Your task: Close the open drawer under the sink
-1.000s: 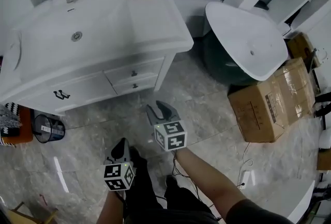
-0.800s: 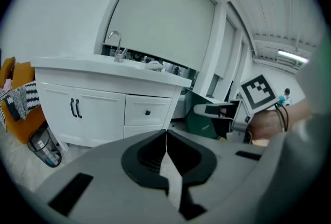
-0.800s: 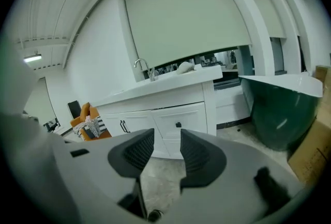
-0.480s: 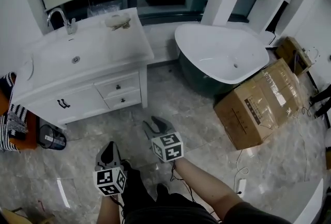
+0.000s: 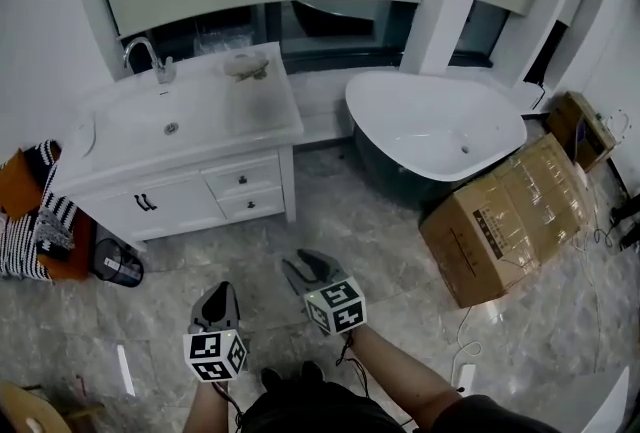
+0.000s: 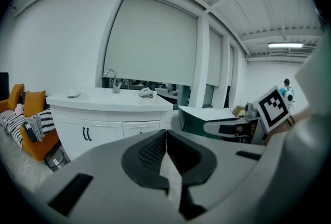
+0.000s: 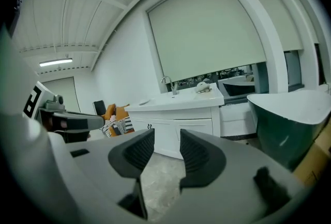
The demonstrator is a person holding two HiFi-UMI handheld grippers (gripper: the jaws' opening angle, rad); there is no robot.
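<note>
vanity (image 5: 180, 206) with sink (image 5: 150, 121), its two drawers (image 5: 245, 191) flush with the front, well ahead of both grippers; left gripper (image 5: 218, 293), jaws pressed together, empty; right gripper (image 5: 310, 266), jaws apart, nothing between; bathtub (image 5: 430, 121) ahead-right of it.

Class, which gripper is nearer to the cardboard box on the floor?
Right. The right gripper is over the floor to the left of the cardboard box; the left gripper is farther left still, beyond it.
</note>
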